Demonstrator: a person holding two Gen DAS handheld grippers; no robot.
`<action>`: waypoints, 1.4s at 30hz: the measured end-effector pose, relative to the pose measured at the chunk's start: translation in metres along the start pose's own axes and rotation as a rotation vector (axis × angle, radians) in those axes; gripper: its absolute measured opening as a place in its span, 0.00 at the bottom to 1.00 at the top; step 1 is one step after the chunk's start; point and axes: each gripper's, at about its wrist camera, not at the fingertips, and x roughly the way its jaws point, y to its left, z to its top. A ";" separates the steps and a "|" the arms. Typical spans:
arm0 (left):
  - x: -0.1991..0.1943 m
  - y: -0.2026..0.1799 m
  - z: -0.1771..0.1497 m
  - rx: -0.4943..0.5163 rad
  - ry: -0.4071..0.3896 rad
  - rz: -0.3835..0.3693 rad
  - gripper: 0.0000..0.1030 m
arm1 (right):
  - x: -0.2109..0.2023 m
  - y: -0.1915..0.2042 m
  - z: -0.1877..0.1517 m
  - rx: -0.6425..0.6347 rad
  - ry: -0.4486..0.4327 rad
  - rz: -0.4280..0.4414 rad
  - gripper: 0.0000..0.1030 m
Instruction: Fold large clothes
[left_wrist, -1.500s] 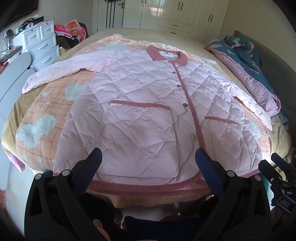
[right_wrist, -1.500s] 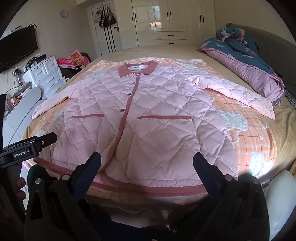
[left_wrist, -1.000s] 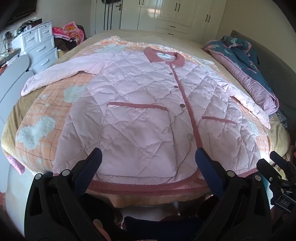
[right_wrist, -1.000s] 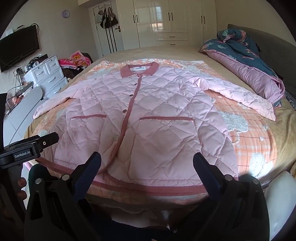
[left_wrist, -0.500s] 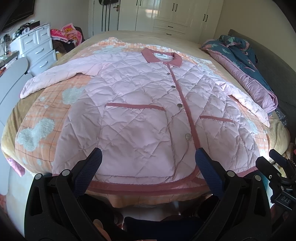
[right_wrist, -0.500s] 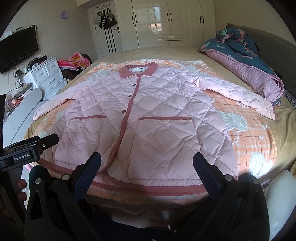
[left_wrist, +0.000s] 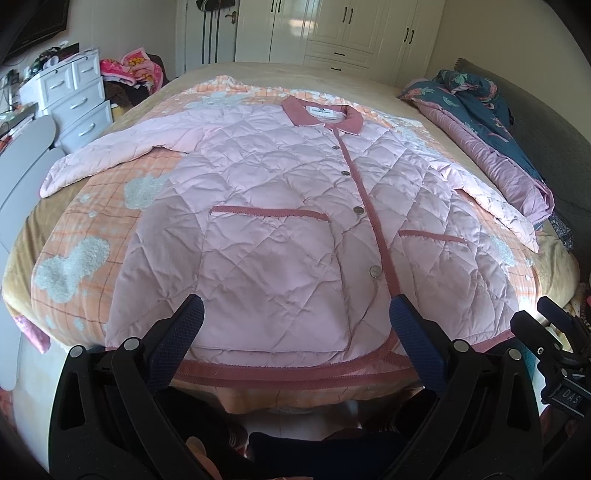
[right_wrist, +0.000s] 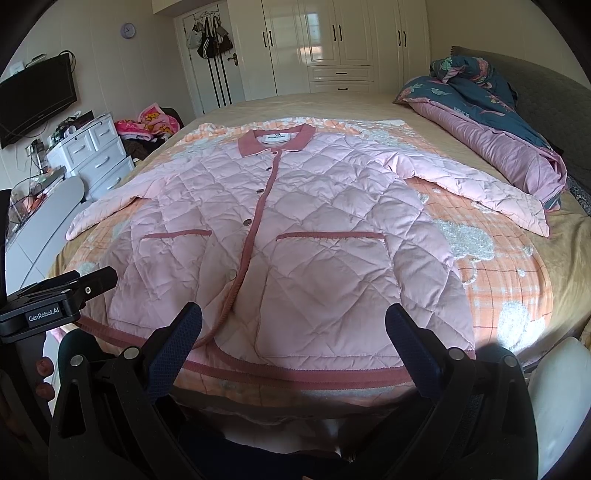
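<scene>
A pink quilted jacket (left_wrist: 280, 221) (right_wrist: 295, 229) with a rose collar, rose trim and two pockets lies flat and buttoned on the bed, both sleeves spread out sideways. Its hem sits at the bed's near edge. My left gripper (left_wrist: 295, 317) hovers open just short of the hem, over the left pocket side, with nothing between its fingers. My right gripper (right_wrist: 293, 321) is open too, near the hem on the right pocket side. Each gripper's body shows at the other view's edge.
The jacket rests on an orange checked blanket (left_wrist: 74, 236) over a tan bed (right_wrist: 565, 258). A rolled purple and blue duvet (right_wrist: 491, 122) lies along the right. White drawers (left_wrist: 74, 96) and a grey board stand left of the bed. Wardrobes (right_wrist: 332, 44) line the far wall.
Both views have drifted slightly, so the jacket sits a little differently in frame. The jacket itself has not moved and both grippers stay open.
</scene>
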 end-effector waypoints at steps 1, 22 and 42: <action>0.000 0.000 0.000 0.000 -0.001 0.000 0.92 | 0.000 0.000 0.000 0.001 0.000 0.001 0.96; 0.000 0.000 0.000 -0.001 -0.001 0.002 0.92 | 0.001 0.000 -0.001 0.002 0.003 0.003 0.96; 0.017 0.003 0.013 -0.019 0.014 -0.002 0.92 | 0.017 0.005 0.018 -0.043 0.010 0.023 0.96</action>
